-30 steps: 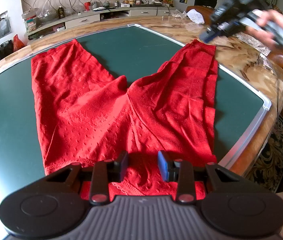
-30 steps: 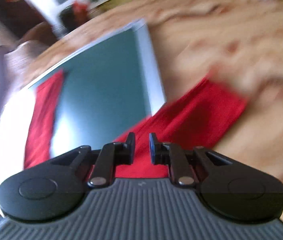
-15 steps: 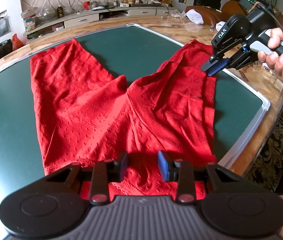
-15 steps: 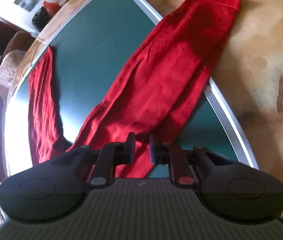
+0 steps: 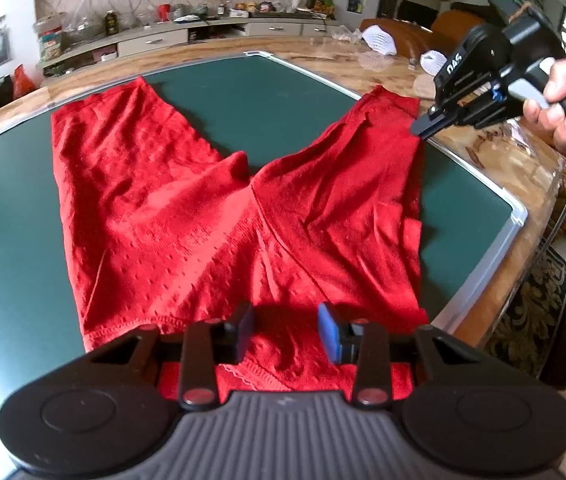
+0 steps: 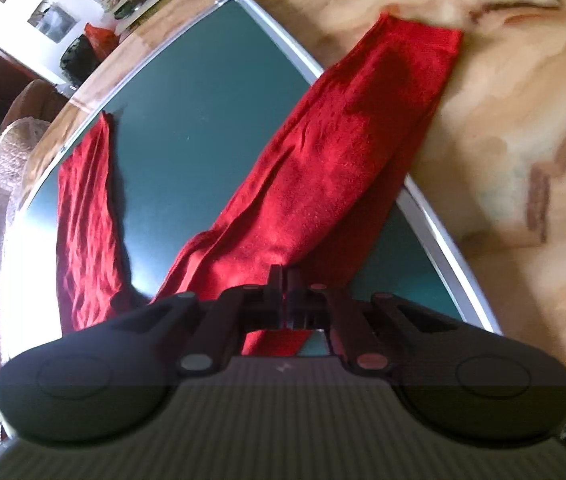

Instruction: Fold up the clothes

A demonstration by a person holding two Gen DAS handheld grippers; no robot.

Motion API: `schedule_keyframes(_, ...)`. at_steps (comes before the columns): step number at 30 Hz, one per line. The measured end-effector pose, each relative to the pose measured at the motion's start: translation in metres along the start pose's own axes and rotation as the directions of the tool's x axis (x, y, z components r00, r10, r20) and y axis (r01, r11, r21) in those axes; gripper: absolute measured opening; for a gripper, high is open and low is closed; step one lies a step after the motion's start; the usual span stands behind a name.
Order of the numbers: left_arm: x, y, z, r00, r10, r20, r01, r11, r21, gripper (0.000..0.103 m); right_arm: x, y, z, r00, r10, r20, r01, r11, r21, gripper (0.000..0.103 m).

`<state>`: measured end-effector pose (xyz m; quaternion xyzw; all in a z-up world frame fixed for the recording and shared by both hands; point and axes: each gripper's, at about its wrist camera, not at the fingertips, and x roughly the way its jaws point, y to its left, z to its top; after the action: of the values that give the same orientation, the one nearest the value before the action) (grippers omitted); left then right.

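Observation:
Red trousers lie flat on the green mat, waistband near me, legs spread away. The right leg's end hangs past the mat's edge onto the wooden table. My left gripper is open just above the waistband, holding nothing. My right gripper, held by a hand, hovers at the outer edge of the right leg near its end. In the right wrist view its jaws are closed together over the right leg; no cloth shows between them.
The mat has a metal rim and lies on a round wooden table. A long sideboard with clutter stands at the back. A chair and carpet are at the right.
The right gripper has come down from above the table to the outer edge of the right leg, and its jaws have closed. The left gripper has not moved.

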<state>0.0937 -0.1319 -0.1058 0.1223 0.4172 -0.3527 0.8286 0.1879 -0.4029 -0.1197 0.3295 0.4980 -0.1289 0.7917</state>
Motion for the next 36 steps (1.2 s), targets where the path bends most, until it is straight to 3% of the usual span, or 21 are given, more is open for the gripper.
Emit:
schedule_keyframes(4, -0.002, 0.005, -0.003, 0.999, -0.032, -0.006, 0.032, 0.999, 0.043, 0.042, 0.002, -0.002, 0.0, 0.998, -0.064, -0.008, 0.064, 0.998, 0.014, 0.003)
schedule_keyframes(7, -0.001, 0.011, -0.002, 0.998, -0.064, -0.009, 0.064, 0.996, 0.054, 0.042, 0.018, -0.005, 0.001, 0.993, -0.091, -0.077, 0.092, 0.996, 0.011, 0.005)
schedule_keyframes(10, -0.001, 0.018, -0.002, 0.995, -0.095, -0.009, 0.095, 0.994, 0.052, 0.042, 0.017, -0.002, -0.002, 0.994, -0.092, -0.061, 0.093, 0.995, 0.023, 0.016)
schedule_keyframes(11, 0.0, 0.019, -0.002, 0.995, -0.102, -0.008, 0.103, 0.993, 0.056, 0.043, 0.016, 0.0, -0.005, 0.994, -0.091, -0.054, 0.092, 0.995, 0.023, 0.024)
schedule_keyframes(13, 0.001, 0.021, -0.002, 0.993, -0.116, -0.006, 0.116, 0.991, 0.066, 0.045, 0.006, 0.008, -0.014, 0.996, -0.083, -0.035, 0.084, 0.996, 0.009, 0.026)
schedule_keyframes(20, 0.003, 0.025, -0.003, 0.987, -0.159, 0.0, 0.158, 0.983, 0.094, 0.048, 0.002, 0.06, -0.079, 0.991, 0.03, -0.129, -0.041, 0.996, -0.078, 0.026)
schedule_keyframes(24, 0.003, 0.027, -0.003, 0.985, -0.172, -0.009, 0.172, 0.979, 0.113, 0.048, 0.017, 0.065, -0.088, 0.988, -0.055, -0.145, 0.05, 0.998, -0.034, 0.026)
schedule_keyframes(28, 0.003, 0.028, -0.004, 0.984, -0.179, -0.02, 0.18, 0.975, 0.131, 0.048, 0.022, 0.063, -0.088, 0.992, -0.042, -0.12, 0.045, 0.999, 0.018, 0.026)
schedule_keyframes(29, 0.003, 0.028, -0.004, 0.984, -0.178, -0.023, 0.18, 0.974, 0.135, 0.048, 0.021, 0.063, -0.09, 0.993, -0.046, -0.112, 0.047, 0.999, 0.012, 0.023)
schedule_keyframes(30, 0.003, 0.027, -0.003, 0.984, -0.178, -0.027, 0.18, 0.974, 0.14, 0.048, 0.021, 0.064, -0.092, 0.993, -0.049, -0.104, 0.05, 0.999, 0.006, 0.009)
schedule_keyframes(31, 0.003, 0.027, -0.003, 0.984, -0.177, -0.03, 0.179, 0.973, 0.145, 0.048, 0.02, 0.065, -0.094, 0.994, -0.052, -0.096, 0.053, 0.999, 0.0, 0.005)
schedule_keyframes(36, 0.004, 0.026, -0.002, 0.984, -0.172, -0.048, 0.178, 0.97, 0.168, 0.048, 0.017, 0.068, -0.103, 0.996, -0.067, -0.057, 0.065, 0.997, -0.027, 0.004)
